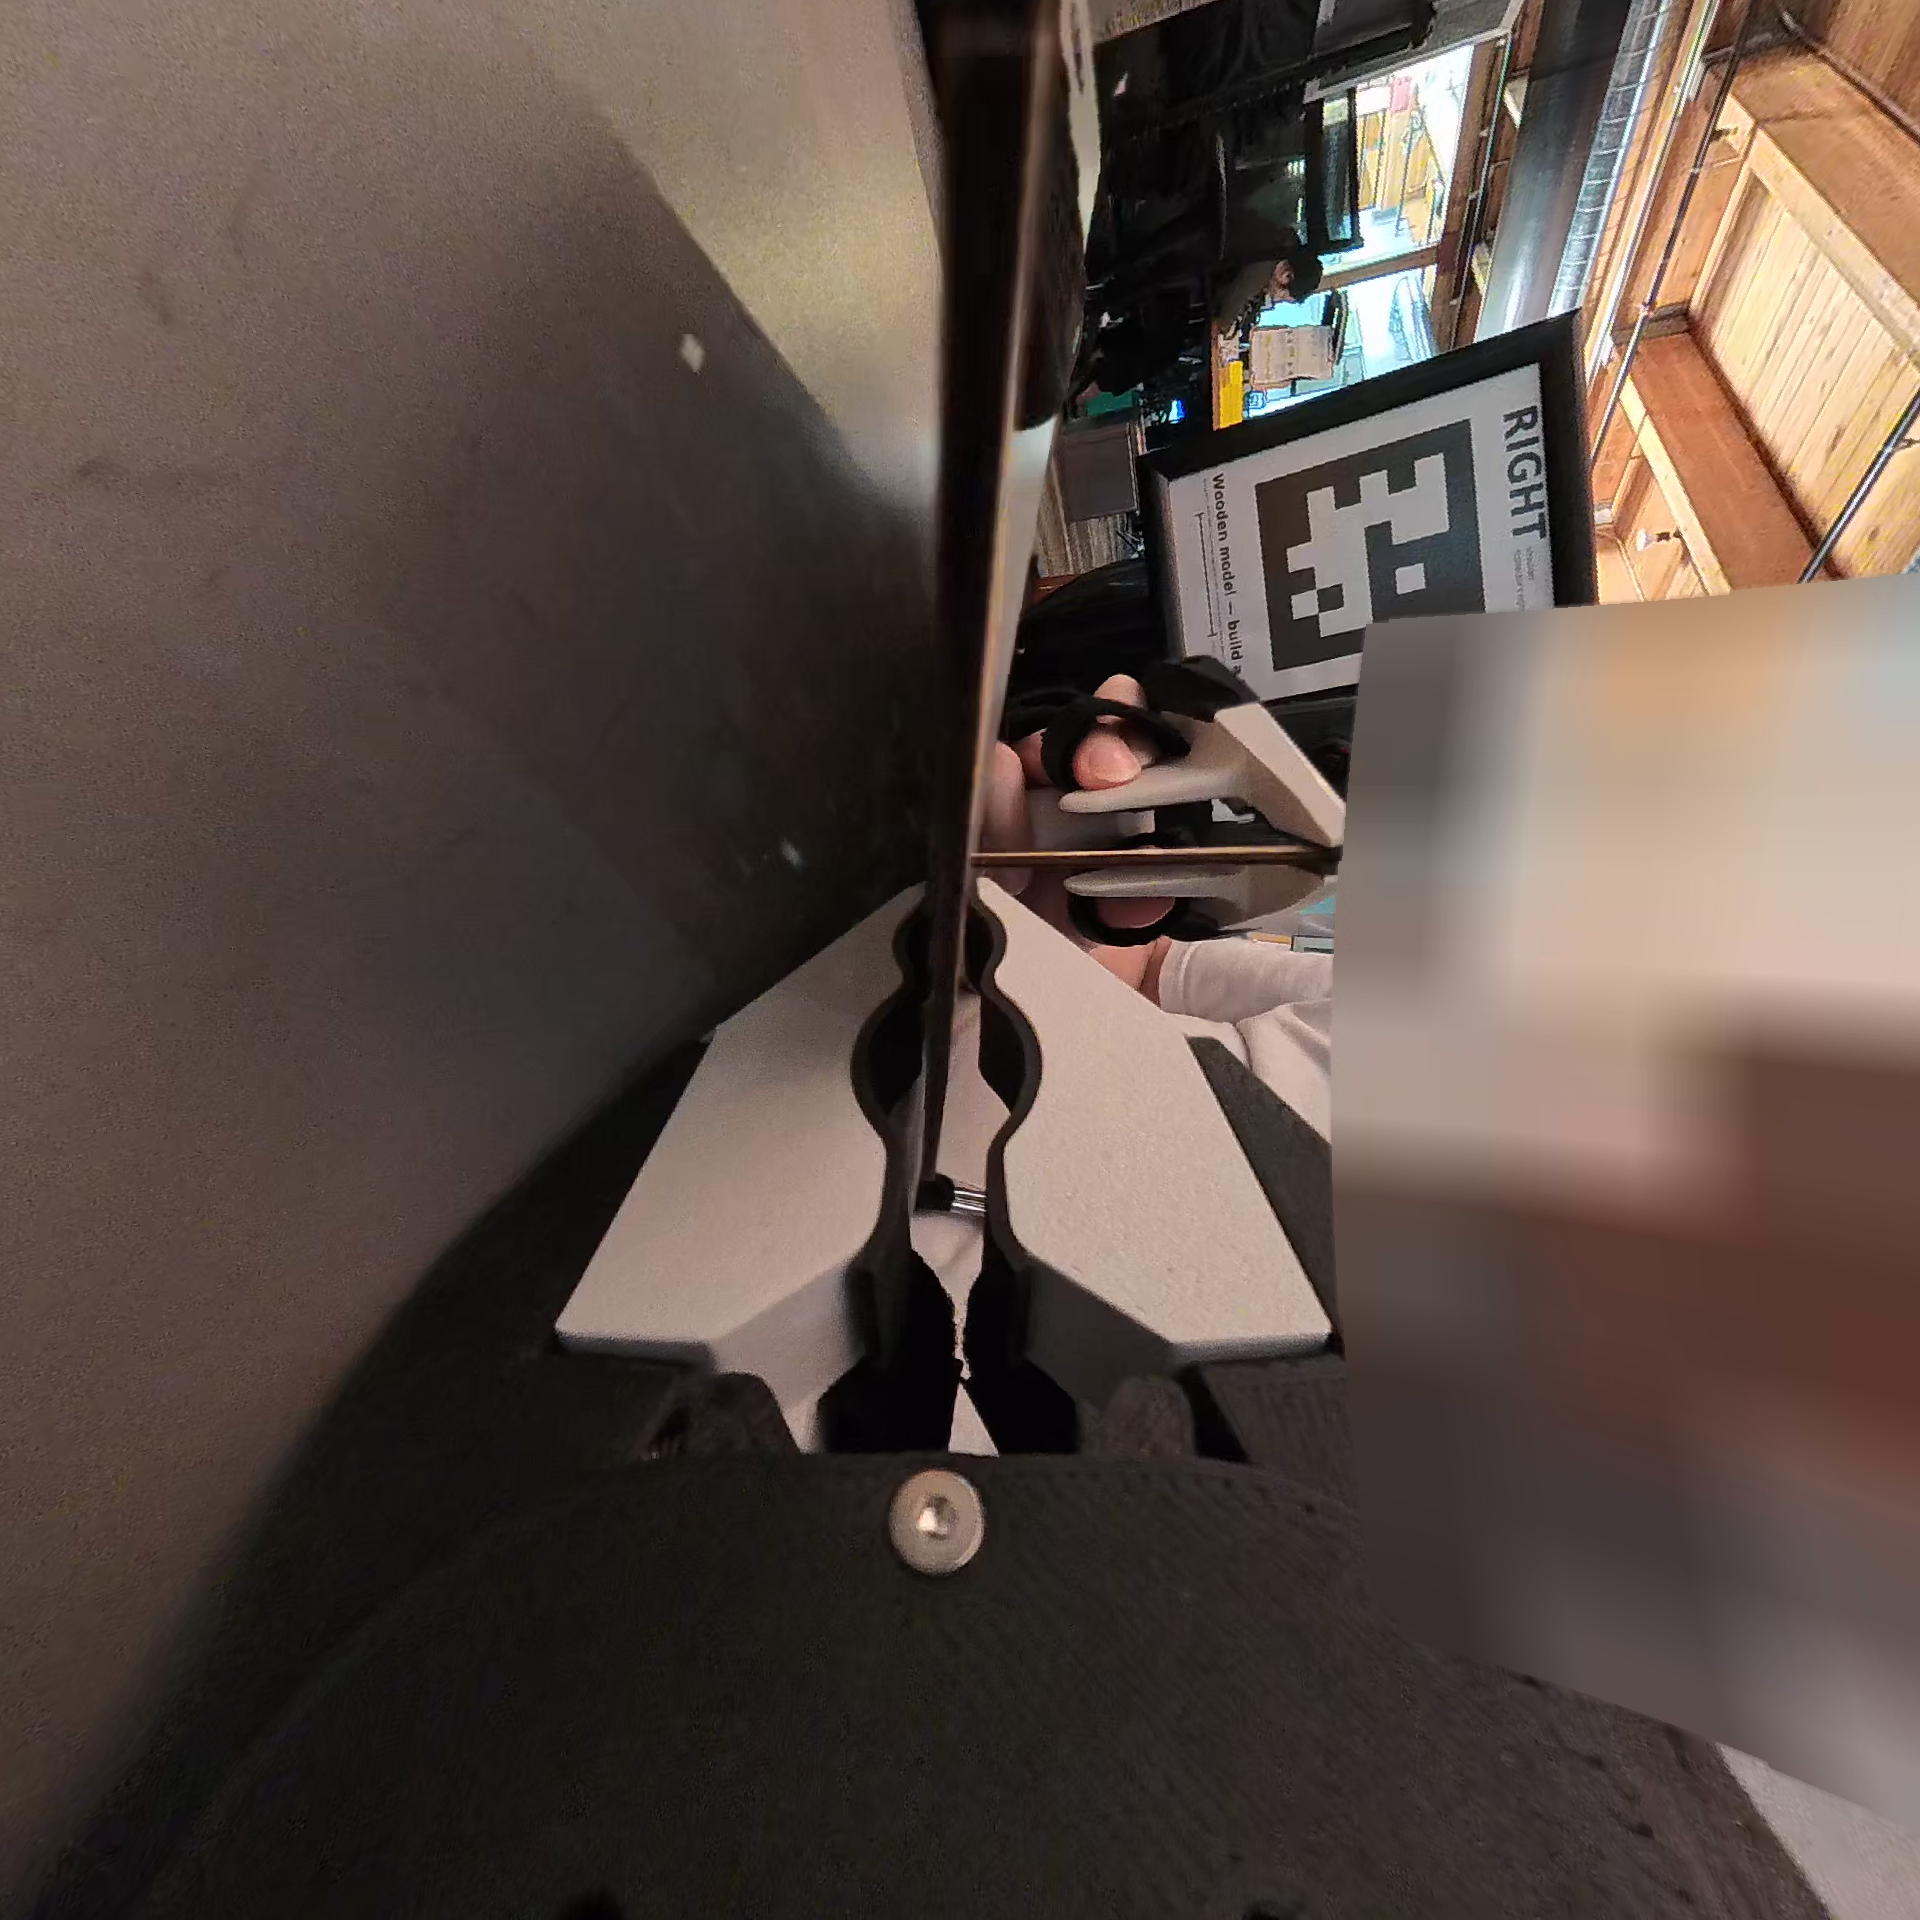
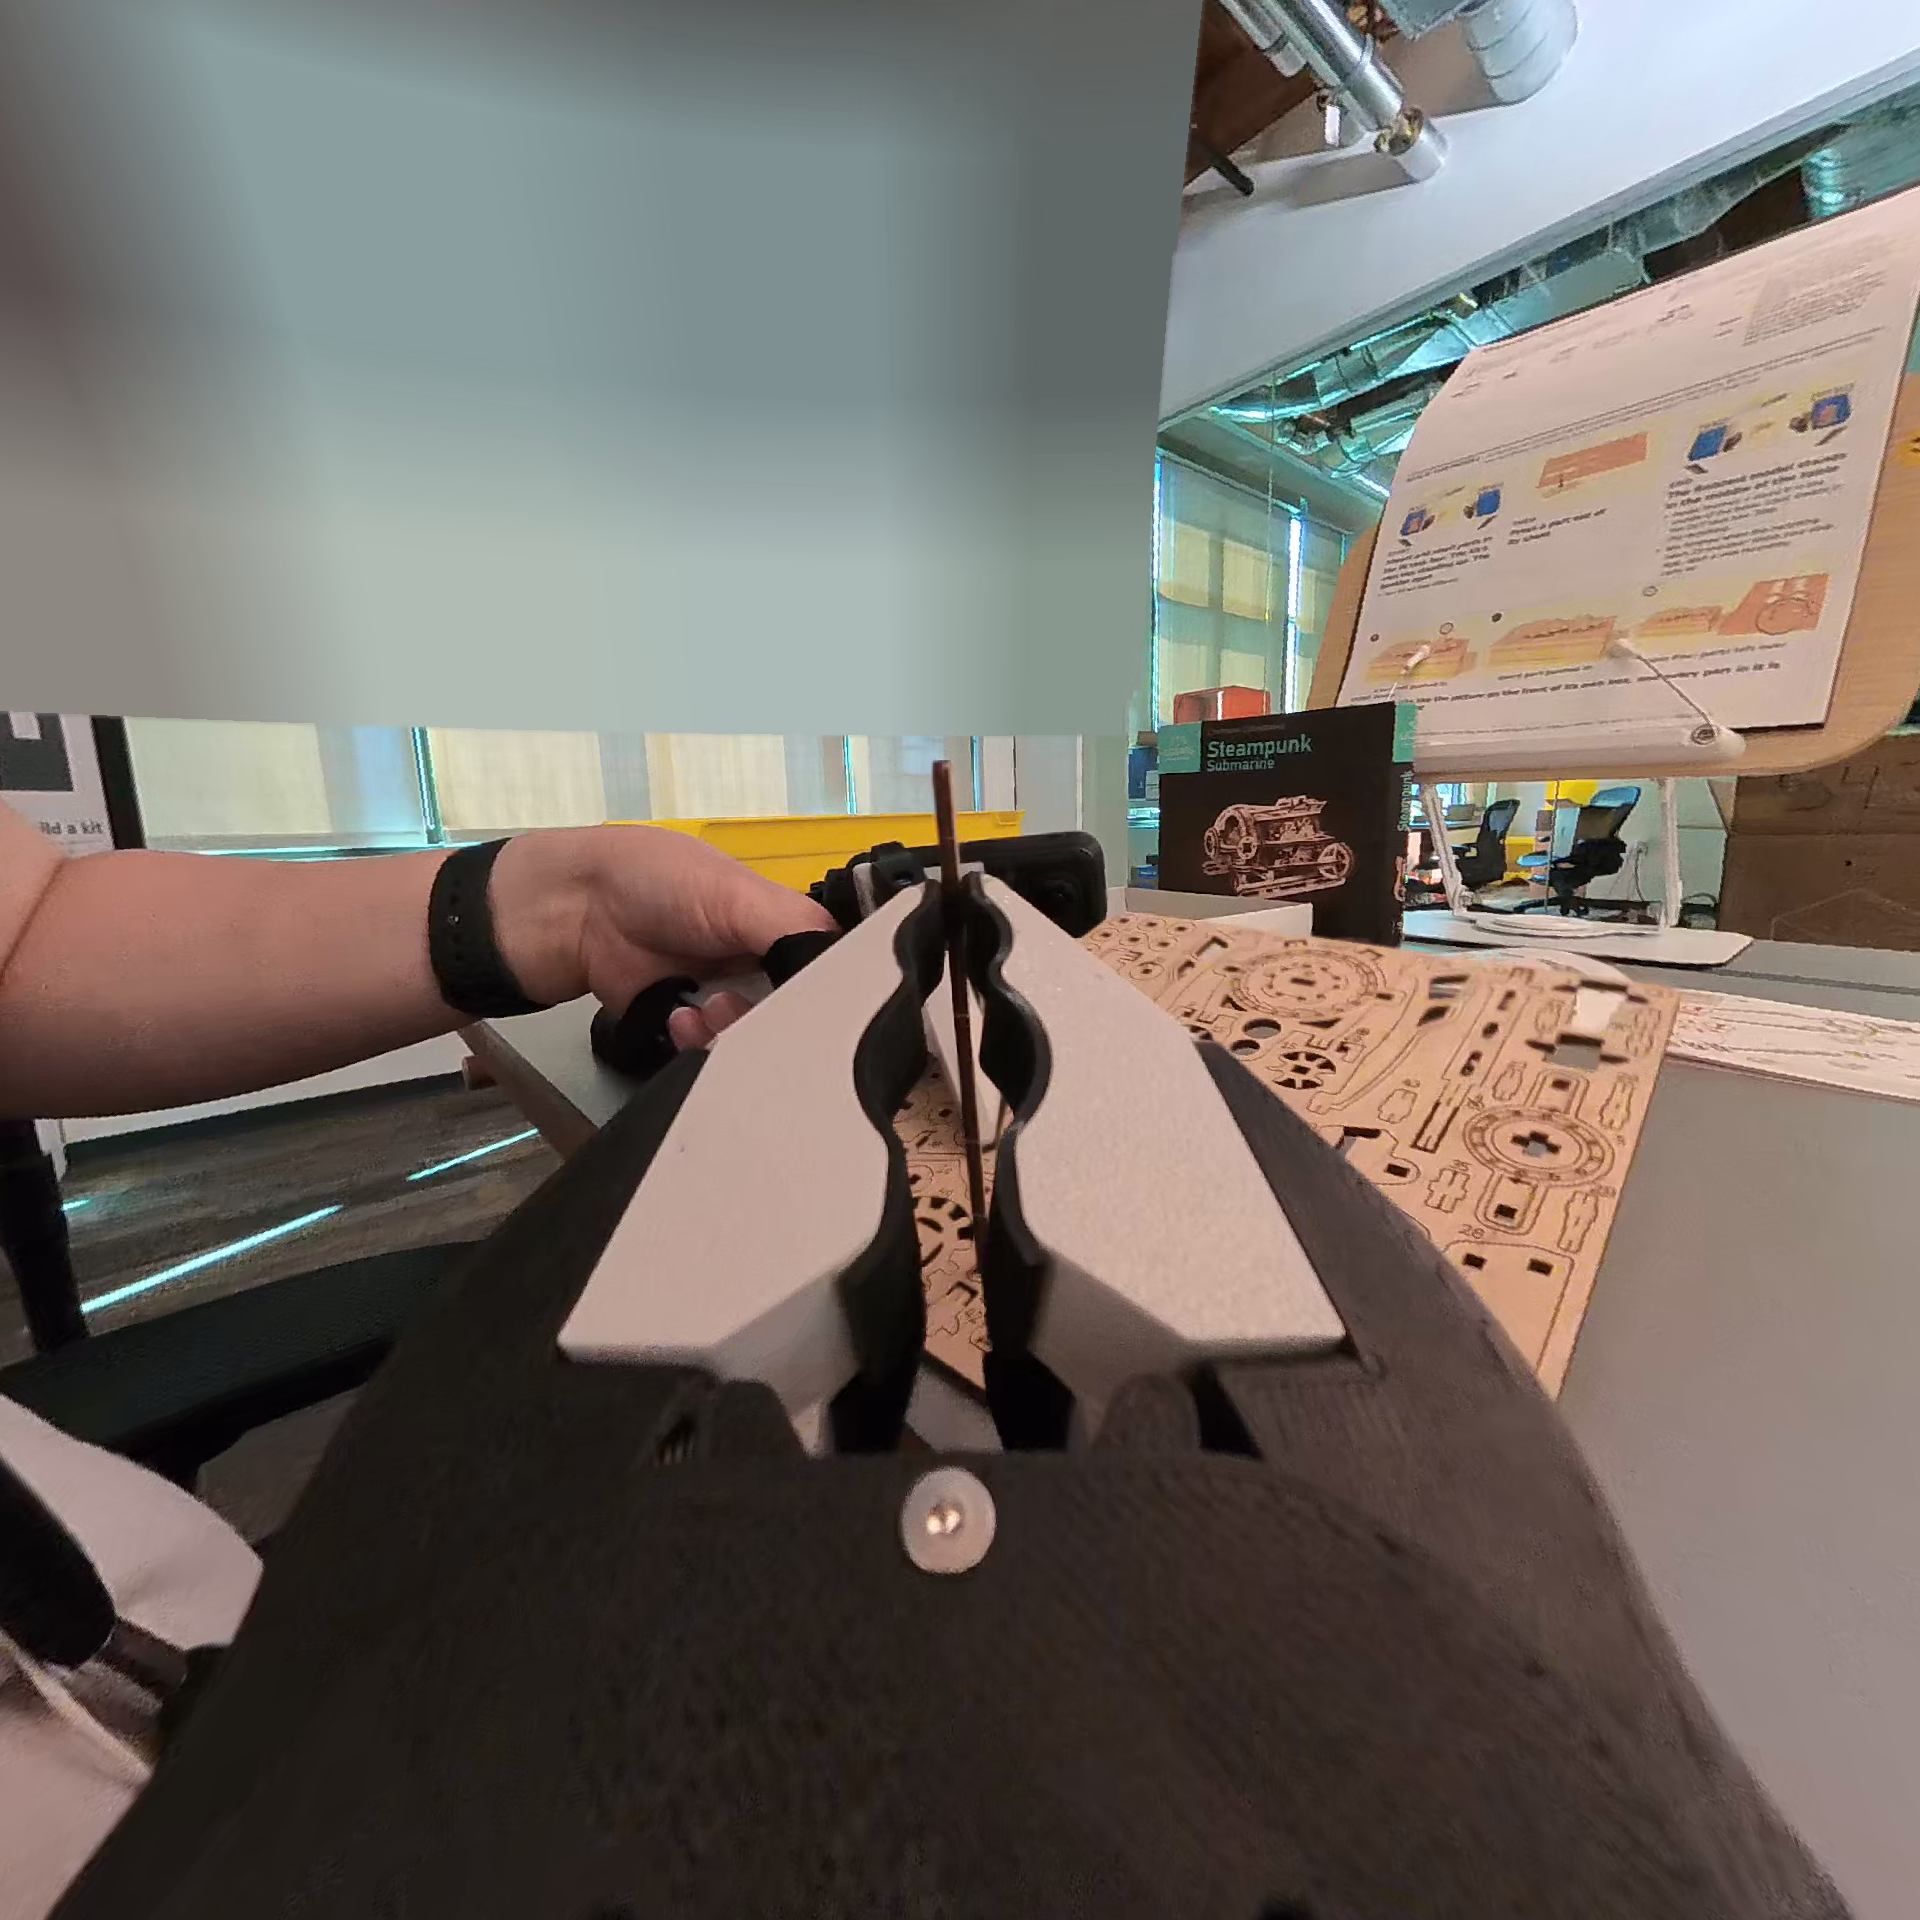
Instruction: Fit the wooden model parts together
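Note:
My left gripper [image 1: 940,920] is shut on a thin dark wooden part [image 1: 961,520], seen edge-on and running up out of the frame. My right gripper [image 2: 951,899] is shut on another thin wooden part [image 2: 948,831], also edge-on, which sticks up past its fingertips. In the left wrist view the right gripper [image 1: 1070,857] holds its part [image 1: 1143,856] crosswise, and that part's end meets the left part at about a right angle. In the right wrist view the left gripper [image 2: 883,883] sits just behind my fingertips, held by a hand [image 2: 644,925].
A laser-cut wooden parts sheet [image 2: 1403,1091] lies on the grey table [image 2: 1766,1351] to the right. Behind it stand the kit box [image 2: 1288,821], an instruction sheet on a stand [image 2: 1662,468] and a yellow bin [image 2: 810,831]. A framed marker sign [image 1: 1371,540] stands beyond. One gripper's finger ends stand about 8 cm off the other's.

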Demonstrator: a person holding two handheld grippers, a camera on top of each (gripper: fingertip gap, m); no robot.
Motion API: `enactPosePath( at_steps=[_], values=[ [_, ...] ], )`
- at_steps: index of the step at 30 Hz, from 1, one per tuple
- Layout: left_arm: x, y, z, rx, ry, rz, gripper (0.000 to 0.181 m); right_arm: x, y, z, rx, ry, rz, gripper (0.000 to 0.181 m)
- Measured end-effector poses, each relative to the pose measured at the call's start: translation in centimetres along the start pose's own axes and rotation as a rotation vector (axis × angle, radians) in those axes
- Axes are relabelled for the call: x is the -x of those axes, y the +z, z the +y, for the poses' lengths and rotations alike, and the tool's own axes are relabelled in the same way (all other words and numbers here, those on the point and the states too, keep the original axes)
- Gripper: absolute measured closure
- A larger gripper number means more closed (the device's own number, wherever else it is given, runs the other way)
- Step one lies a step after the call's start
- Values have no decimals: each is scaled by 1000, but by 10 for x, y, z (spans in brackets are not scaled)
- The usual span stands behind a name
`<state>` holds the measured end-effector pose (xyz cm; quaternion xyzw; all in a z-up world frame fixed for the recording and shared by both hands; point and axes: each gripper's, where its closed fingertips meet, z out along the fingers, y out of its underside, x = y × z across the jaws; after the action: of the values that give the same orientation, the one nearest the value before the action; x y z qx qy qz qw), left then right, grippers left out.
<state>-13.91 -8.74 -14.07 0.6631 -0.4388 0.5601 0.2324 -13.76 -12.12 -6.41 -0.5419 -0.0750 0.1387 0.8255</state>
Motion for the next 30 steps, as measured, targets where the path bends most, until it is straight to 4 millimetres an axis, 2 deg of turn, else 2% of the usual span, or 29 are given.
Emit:
enactPosePath(
  at_steps=[17, 21, 26, 29, 30],
  values=[
    [1, 0, 1, -10, 22, -11, 180, 6, -3, 3, -5, 1, -50, 178],
    [0, 0, 2, -18, 32, -5, 178, -1, -5, 0, -29, 50, -28, 178],
    [-4, 0, -1, -39, 43, 11, 161, -12, -14, -1, -66, 84, 3, 178],
    [-1, 0, -1, -56, 72, -8, 166, -18, -20, -1, -85, 86, 22, 178],
    [0, 1, -2, -63, 82, -21, 174, -18, -20, -1, -88, 92, 13, 178]
  ],
)
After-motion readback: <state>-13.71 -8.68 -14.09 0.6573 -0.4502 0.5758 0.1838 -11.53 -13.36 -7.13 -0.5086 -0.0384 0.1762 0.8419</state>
